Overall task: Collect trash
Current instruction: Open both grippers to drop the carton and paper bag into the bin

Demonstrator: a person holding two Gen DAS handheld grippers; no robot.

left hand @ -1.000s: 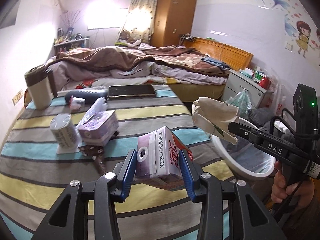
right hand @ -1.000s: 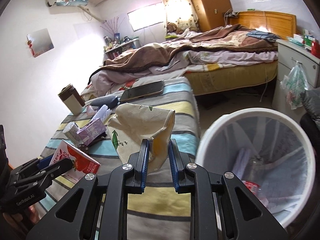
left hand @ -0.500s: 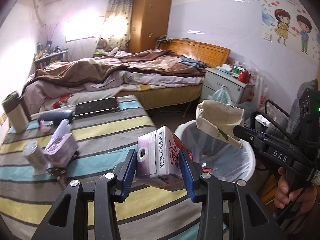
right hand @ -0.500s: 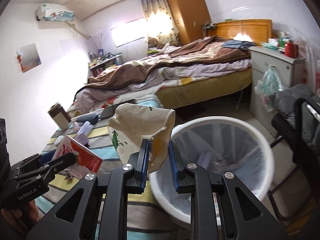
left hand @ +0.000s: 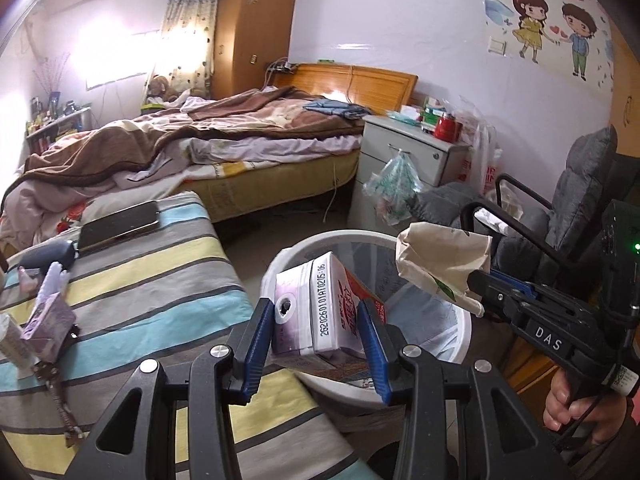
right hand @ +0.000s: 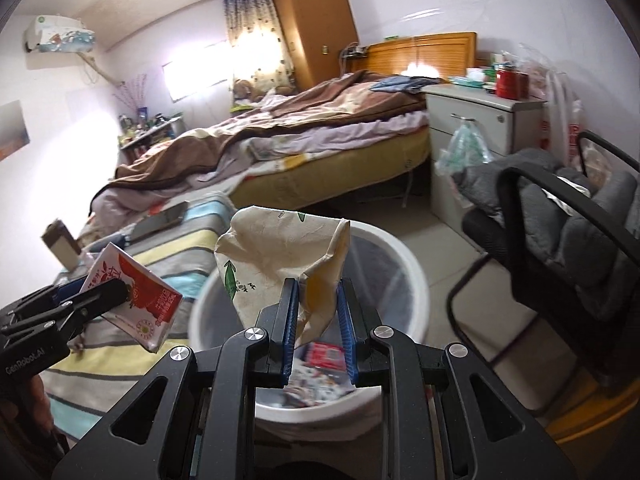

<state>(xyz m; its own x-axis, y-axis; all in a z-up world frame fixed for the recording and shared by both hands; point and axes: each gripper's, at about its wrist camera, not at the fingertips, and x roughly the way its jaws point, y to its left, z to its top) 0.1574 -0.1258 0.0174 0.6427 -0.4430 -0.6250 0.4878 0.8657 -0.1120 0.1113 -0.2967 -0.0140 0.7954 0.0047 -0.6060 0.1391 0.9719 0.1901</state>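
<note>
Blurred trash point(right hand: 320, 376) fills the bin point(right hand: 404, 280), half-hidden.

the bin point(left hand: 460, 332) mouth is open from above, trash low inside point(right hand: 324, 354), so there is room to drop down into it. the carton point(left hand: 320, 312) in the left gripper point(left hand: 316, 336) and the paper bag point(right hand: 280, 252) in the right gripper point(right hand: 318, 320) both hang over the mouth, near each other but apart. on the left the striped table point(left hand: 140, 280) edge sits just beside the bin. on the right a black chair point(right hand: 560, 240) frame stands near. beyond the bin, bare floor point(right hand: 420, 216) runs to the bed point(left hand: 200, 148) and the nightstand point(left hand: 404, 152).
</note>
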